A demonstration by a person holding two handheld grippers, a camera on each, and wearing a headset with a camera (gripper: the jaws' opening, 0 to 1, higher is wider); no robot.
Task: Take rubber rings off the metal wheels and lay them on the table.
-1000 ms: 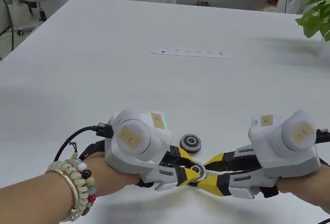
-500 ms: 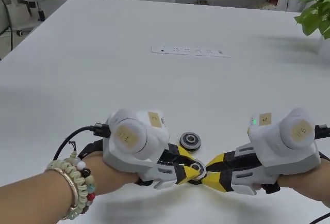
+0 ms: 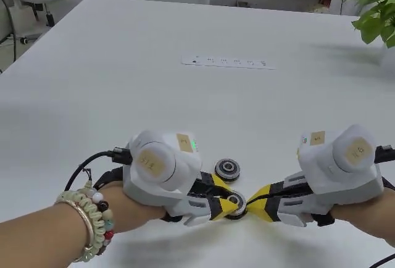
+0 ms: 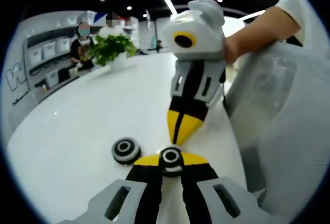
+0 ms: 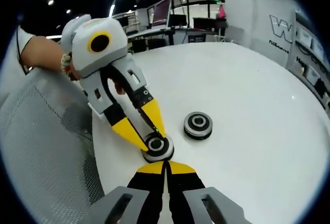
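Note:
A small metal wheel (image 3: pixel 236 204) with a black rubber ring sits low over the white table (image 3: pixel 123 95), and my left gripper (image 3: pixel 229 204) is shut on it. In the left gripper view the wheel (image 4: pixel 171 158) lies between my yellow jaws (image 4: pixel 170 160). My right gripper (image 3: pixel 249 204) comes in from the right with its jaws shut, and its tips touch the wheel's rim. The right gripper view has the wheel (image 5: pixel 158 146) just beyond the shut tips (image 5: pixel 165 167); whether they pinch the ring I cannot tell. A second ringed wheel (image 3: pixel 228 169) (image 4: pixel 126 150) (image 5: pixel 198 125) lies flat nearby.
A white power strip (image 3: pixel 225 62) lies across the middle of the table. A green plant (image 3: pixel 376 15) stands at the far right edge. A black cable (image 3: pixel 92 163) trails from the left gripper by a beaded wrist.
The right gripper's body has lifted and rolled slightly, with its tips still at the wheel. The left gripper and the loose wheel stay put.

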